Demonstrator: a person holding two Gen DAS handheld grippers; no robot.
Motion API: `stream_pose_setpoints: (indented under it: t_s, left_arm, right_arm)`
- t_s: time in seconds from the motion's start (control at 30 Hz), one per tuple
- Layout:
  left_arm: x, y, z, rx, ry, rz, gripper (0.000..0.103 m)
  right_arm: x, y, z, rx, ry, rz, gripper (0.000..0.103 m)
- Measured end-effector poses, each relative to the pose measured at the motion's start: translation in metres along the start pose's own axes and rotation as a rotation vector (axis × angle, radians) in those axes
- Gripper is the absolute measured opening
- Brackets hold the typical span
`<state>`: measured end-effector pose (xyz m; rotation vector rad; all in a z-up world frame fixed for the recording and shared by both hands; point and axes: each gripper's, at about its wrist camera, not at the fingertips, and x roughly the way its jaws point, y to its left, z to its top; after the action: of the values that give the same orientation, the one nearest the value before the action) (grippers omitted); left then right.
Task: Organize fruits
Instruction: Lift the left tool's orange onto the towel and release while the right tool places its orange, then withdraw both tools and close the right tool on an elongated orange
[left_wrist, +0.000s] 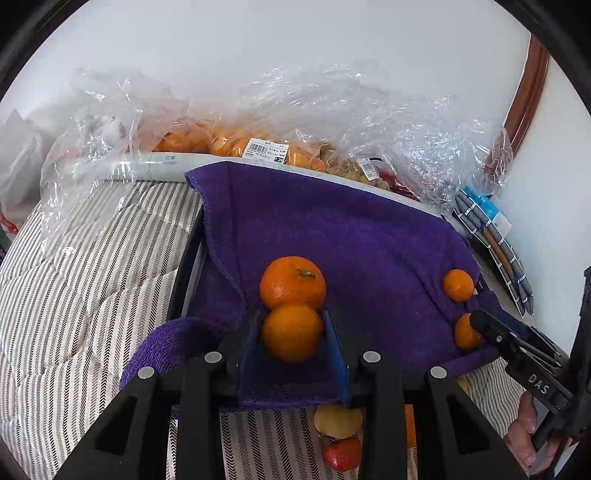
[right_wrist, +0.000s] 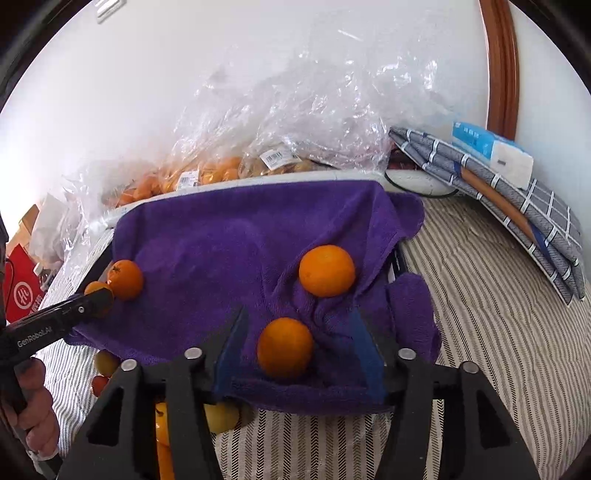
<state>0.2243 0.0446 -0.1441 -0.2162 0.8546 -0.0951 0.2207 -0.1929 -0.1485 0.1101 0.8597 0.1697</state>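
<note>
Gripping an orange (left_wrist: 291, 332) between its blue pads, the left tool (left_wrist: 292, 334) holds it over a purple towel (left_wrist: 332, 229), touching a second orange (left_wrist: 292, 282). Right wrist view: the right tool (right_wrist: 295, 350) stands open around a loose orange (right_wrist: 285, 348) on the towel; another orange (right_wrist: 327, 270) lies just beyond.

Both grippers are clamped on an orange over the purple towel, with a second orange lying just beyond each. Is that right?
Only the left gripper is clamped on its orange. The right wrist view shows the right gripper open, its orange lying free on the purple towel. The rest holds.
</note>
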Motion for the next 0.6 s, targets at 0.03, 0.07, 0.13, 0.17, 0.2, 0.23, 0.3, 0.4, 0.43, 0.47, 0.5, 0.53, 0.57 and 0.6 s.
stream_pose_setpoints:
  t_s: [0.03,0.07,0.13,0.17,0.2,0.23,0.3,0.4,0.43,0.47,0.5,0.53,0.57,0.6]
  left_arm:
    - [0.0,0.0,0.0,0.002,0.001,-0.004,0.036]
    - [-0.001,0.0,0.0,0.002,0.0,-0.006,0.039]
    - [-0.004,0.0,0.0,0.004,-0.015,-0.01,0.043]
    - [-0.007,0.0,0.0,0.007,-0.03,-0.009,0.044]
    - [-0.01,0.0,0.001,0.009,-0.042,-0.009,0.045]
    - [-0.012,0.0,0.001,0.009,-0.052,-0.009,0.045]
    - [-0.019,0.001,0.003,0.002,-0.073,-0.017,0.046]
    - [-0.028,0.005,0.003,-0.019,-0.101,-0.041,0.048]
    - [-0.031,0.006,0.004,-0.024,-0.109,-0.049,0.048]
    - [-0.035,0.006,0.003,-0.026,-0.12,-0.058,0.049]
    - [-0.038,0.007,0.003,-0.022,-0.132,-0.064,0.05]
    - [-0.041,0.006,0.002,-0.012,-0.147,-0.064,0.051]
    - [-0.044,0.006,0.001,0.001,-0.166,-0.054,0.053]
    - [-0.046,0.006,0.0,0.006,-0.178,-0.046,0.053]
  right_arm:
    - [-0.002,0.002,0.0,-0.007,-0.01,0.005,0.062]
    - [-0.006,0.004,0.0,-0.016,-0.025,0.011,0.064]
    - [-0.011,0.009,-0.001,-0.032,-0.047,0.021,0.066]
    - [-0.015,0.011,-0.001,-0.041,-0.06,0.027,0.066]
    - [-0.017,0.013,0.0,-0.037,-0.066,0.03,0.066]
    - [-0.019,0.013,0.0,-0.027,-0.069,0.032,0.066]
    - [-0.026,0.013,-0.003,0.007,-0.068,0.022,0.066]
    - [-0.035,0.016,-0.013,0.039,-0.044,0.039,0.066]
    - [-0.039,0.019,-0.017,0.036,-0.034,0.048,0.066]
    - [-0.044,0.022,-0.022,0.029,-0.029,0.052,0.066]
    - [-0.049,0.026,-0.026,0.021,-0.026,0.05,0.066]
    - [-0.052,0.028,-0.029,0.014,-0.024,0.047,0.066]
    - [-0.057,0.031,-0.033,0.005,-0.02,0.043,0.066]
    - [-0.059,0.033,-0.036,0.001,-0.014,0.044,0.066]
